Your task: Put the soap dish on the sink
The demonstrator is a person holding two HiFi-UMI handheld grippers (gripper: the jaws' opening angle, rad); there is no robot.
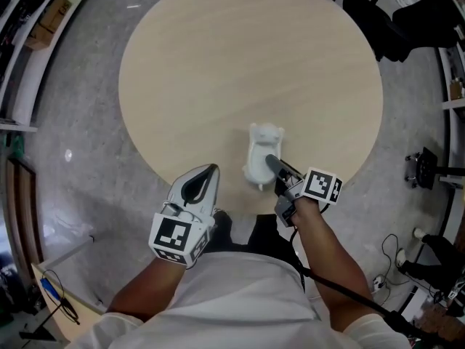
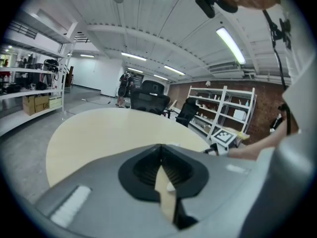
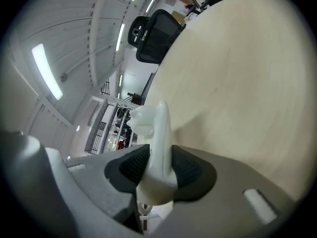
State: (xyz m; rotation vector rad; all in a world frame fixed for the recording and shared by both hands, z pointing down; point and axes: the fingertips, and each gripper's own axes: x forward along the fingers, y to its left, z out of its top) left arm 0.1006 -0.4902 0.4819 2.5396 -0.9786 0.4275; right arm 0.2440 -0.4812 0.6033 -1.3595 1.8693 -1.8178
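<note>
Clamp is shown only in the right gripper view: soap dish [image 3: 158,133] pinched by right gripper [image 3: 159,172] at the desk's [image 1: 247,64] near edge. Left gripper [image 2: 161,175] closed, empty.

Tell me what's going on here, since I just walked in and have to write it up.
A person holds a tool in each hand at a round light wooden table. The right tool is clamped on a white moulded plastic soap dish, held over the table's near side; whether the dish touches the top is unclear. The left tool is shut with nothing in it, by the table's near rim. No sink shows in any view.
</note>
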